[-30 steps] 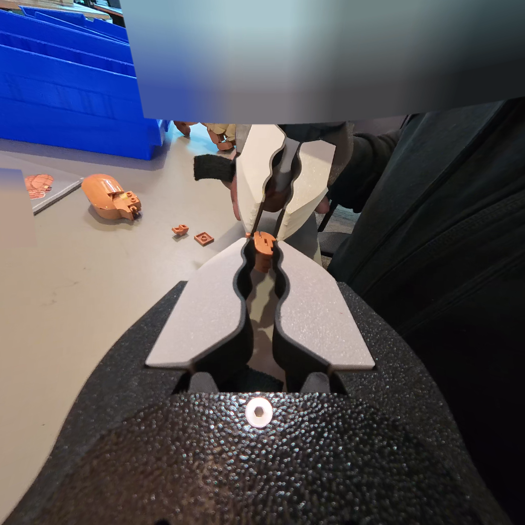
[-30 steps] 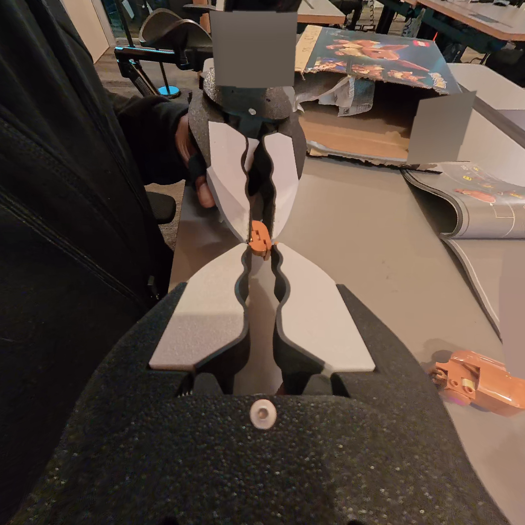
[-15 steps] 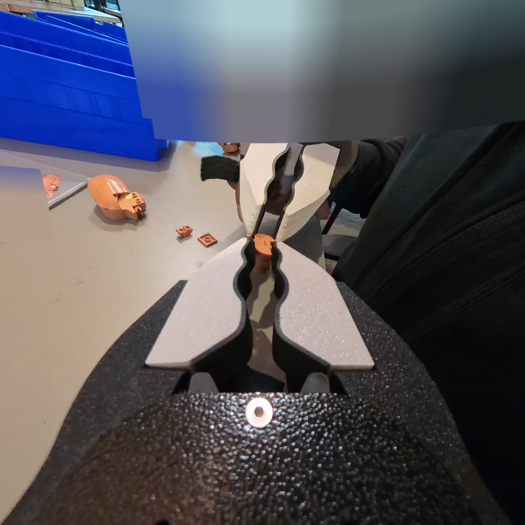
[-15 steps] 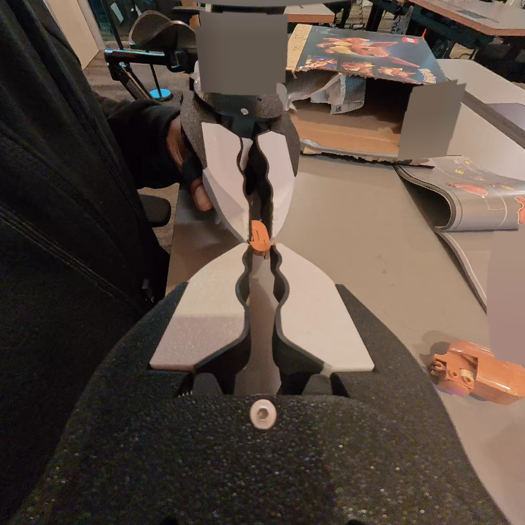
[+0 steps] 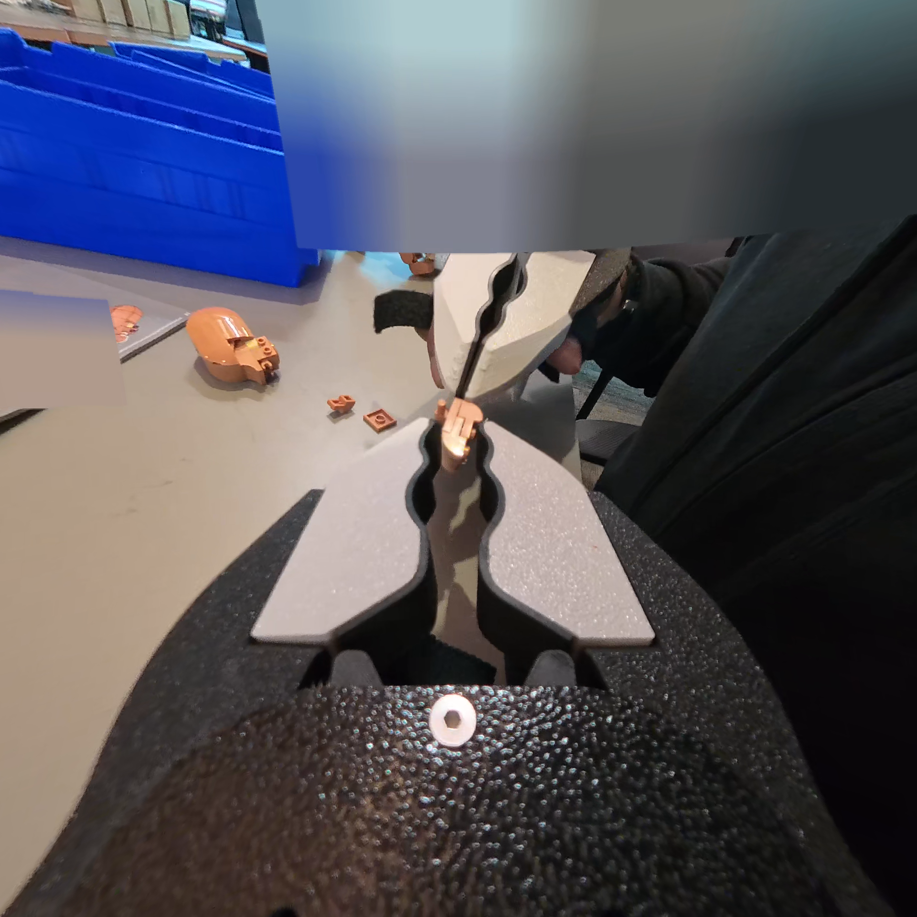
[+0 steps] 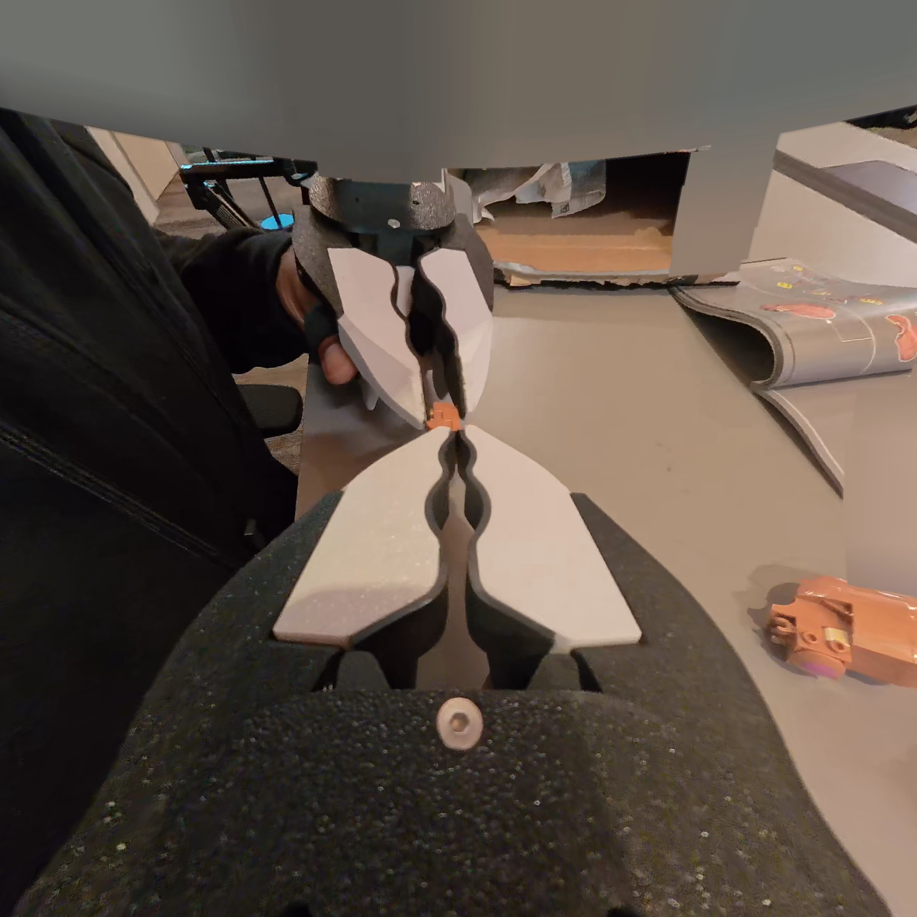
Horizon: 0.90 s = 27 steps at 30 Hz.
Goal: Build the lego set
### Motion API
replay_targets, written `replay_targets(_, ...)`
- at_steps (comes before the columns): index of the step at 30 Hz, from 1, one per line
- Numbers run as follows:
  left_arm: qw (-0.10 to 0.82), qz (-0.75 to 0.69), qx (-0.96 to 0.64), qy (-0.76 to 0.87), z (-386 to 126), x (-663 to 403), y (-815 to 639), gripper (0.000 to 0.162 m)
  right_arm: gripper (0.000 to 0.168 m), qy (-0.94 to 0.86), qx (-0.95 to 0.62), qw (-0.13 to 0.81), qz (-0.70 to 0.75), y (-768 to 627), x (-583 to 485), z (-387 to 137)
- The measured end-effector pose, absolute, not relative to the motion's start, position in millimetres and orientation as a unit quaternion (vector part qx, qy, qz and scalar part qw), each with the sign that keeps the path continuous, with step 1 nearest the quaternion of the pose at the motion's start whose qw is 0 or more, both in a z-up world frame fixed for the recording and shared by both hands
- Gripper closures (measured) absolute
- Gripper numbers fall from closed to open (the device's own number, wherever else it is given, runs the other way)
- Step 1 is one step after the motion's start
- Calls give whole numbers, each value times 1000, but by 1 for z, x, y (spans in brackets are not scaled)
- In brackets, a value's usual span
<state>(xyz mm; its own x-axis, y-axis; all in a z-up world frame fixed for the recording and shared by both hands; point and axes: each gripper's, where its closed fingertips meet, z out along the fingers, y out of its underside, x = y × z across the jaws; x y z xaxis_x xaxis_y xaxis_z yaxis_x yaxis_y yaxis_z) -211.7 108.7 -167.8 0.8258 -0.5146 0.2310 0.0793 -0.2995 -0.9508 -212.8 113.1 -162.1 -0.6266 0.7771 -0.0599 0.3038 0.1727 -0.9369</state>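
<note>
- The left gripper (image 5: 455,430) is clamping a small orange lego piece (image 5: 457,427) between its fingertips, above the grey table (image 5: 124,496).
- The right gripper (image 5: 464,394) is pointing down toward it from the far side, its jaws nearly together, with its tips meeting the top of the same piece (whether they are pinching it cannot be told).
- A hand (image 5: 570,355) in a dark sleeve is holding that far gripper.
- A rounded orange lego assembly (image 5: 230,345) is lying on the table to the left.
- Two small orange parts, a bracket (image 5: 341,403) and a flat square plate (image 5: 379,421), are lying just beside each other near the fingertips.
- Blue bins (image 5: 139,149) are standing along the far edge.
</note>
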Motion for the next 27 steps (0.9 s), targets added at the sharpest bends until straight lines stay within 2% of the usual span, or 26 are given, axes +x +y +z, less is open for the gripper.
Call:
replay_targets(3,546,-236,-792,136,-180,-215,113,150,168,-749,-388,203,497,114,-213,-183)
replay_targets(8,441,-216,-860,136,-217,-213,114,149,168,-792,-421,177,406,120,-212,-225)
replay_targets(12,404,-200,-881,142,-230,-211,114,149,168,-799,-422,174,392,121,-210,-229)
replay_targets(14,400,-193,-884,144,-232,-212,115,149,168,-797,-421,169,398,121,-209,-228)
replay_targets(19,400,-195,-883,151,-232,-210,115,150,152,-818,-403,151,382,116,-206,-235)
replay_targets(27,486,-227,-828,161,-201,-210,113,151,143,-778,-406,156,454,113,-215,-214)
